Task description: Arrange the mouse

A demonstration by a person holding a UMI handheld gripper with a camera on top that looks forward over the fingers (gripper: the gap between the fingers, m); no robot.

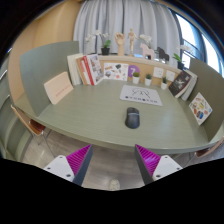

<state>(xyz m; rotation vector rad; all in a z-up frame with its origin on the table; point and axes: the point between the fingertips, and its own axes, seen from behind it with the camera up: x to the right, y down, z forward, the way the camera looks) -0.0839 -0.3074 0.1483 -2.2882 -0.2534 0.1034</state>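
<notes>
A dark grey computer mouse [132,118] lies on the green-grey table [90,115], well beyond my fingers and a little right of the gap between them. My gripper [113,160] hangs over the floor in front of the table's near edge. Its two fingers, with magenta pads [80,158], stand wide apart with nothing between them.
A white sheet [141,95] lies behind the mouse. Books and cards [88,69] stand along the table's back and sides, with small plants [105,45] and wooden figures [122,42] behind. Chairs [30,122] stand at the left and right. A pale object lies on the floor between the fingers.
</notes>
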